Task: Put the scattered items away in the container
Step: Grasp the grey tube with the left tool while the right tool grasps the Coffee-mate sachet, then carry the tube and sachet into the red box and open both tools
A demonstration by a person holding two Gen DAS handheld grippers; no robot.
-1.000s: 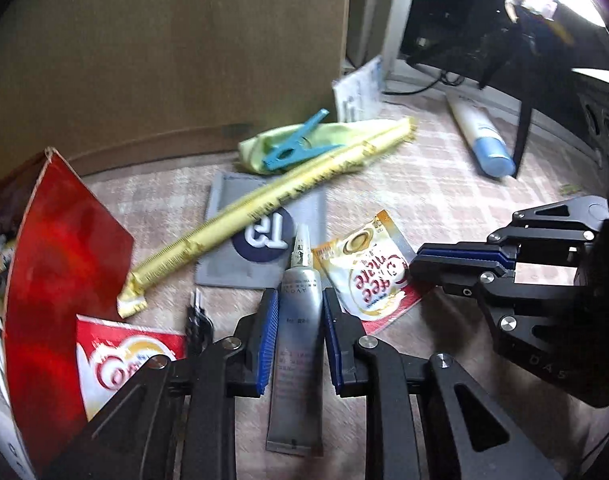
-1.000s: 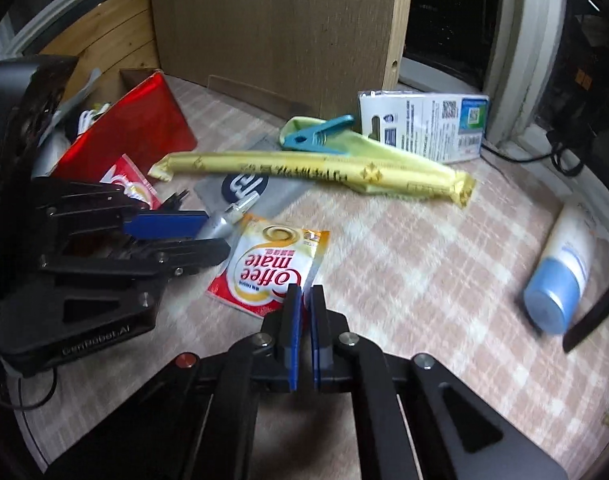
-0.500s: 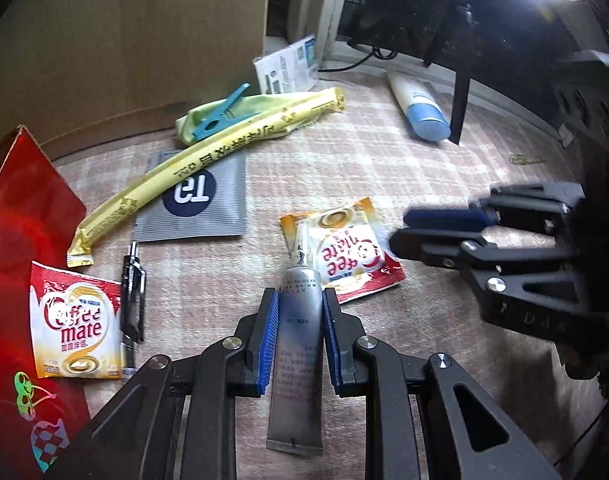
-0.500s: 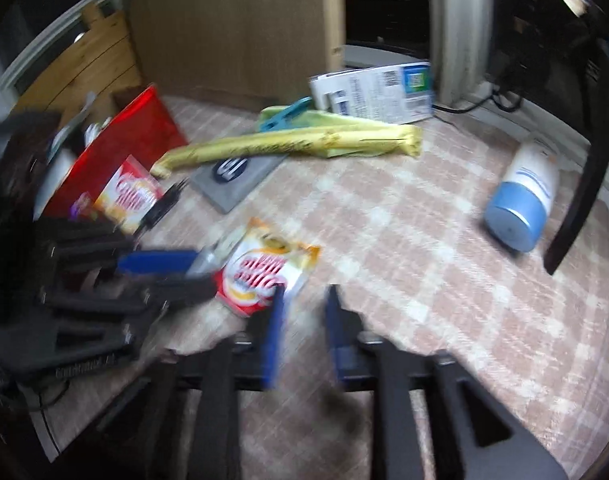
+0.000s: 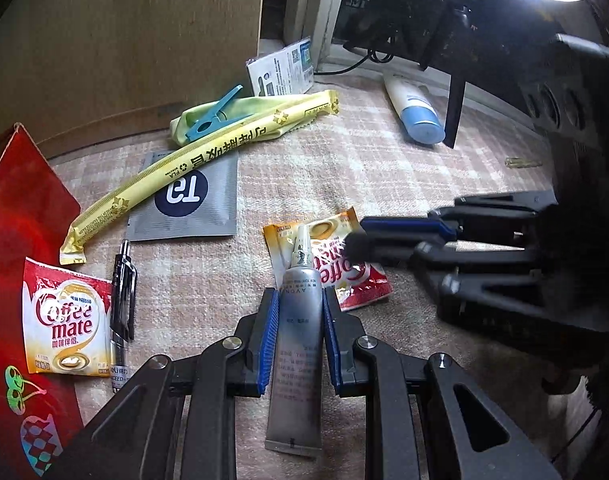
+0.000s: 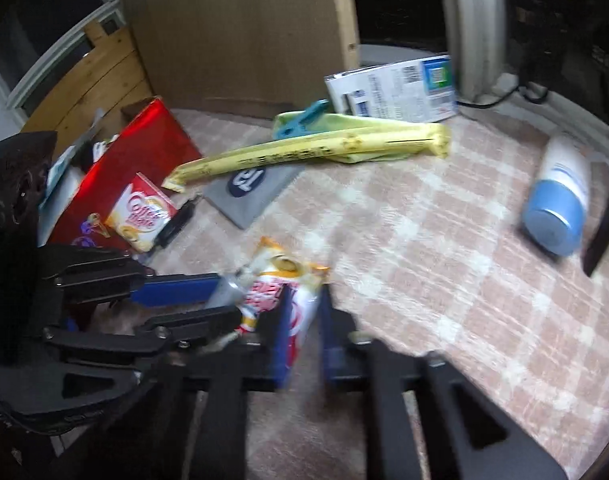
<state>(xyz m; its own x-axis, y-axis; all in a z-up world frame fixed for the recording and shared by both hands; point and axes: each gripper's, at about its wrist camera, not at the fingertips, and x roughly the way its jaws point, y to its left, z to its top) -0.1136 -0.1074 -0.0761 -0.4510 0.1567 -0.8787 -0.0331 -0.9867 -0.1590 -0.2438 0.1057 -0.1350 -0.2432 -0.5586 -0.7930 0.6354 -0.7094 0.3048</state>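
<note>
Left wrist view, left tongs [image 5: 298, 334] clenched on grey AVON tube [image 5: 297, 344], right tongs [image 6: 302, 332] apparently released around Coffee-mate sachet [image 6: 282, 284].

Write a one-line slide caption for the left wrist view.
Left tool grips a grey tube above a sachet on the checked cloth.

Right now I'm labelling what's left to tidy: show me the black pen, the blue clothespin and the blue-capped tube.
black pen [image 5: 122, 304]: left wrist view, on the barrel by its clip.
blue clothespin [image 5: 212, 115]: left wrist view, mid-body.
blue-capped tube [image 5: 422, 124]: left wrist view, on the blue cap.
</note>
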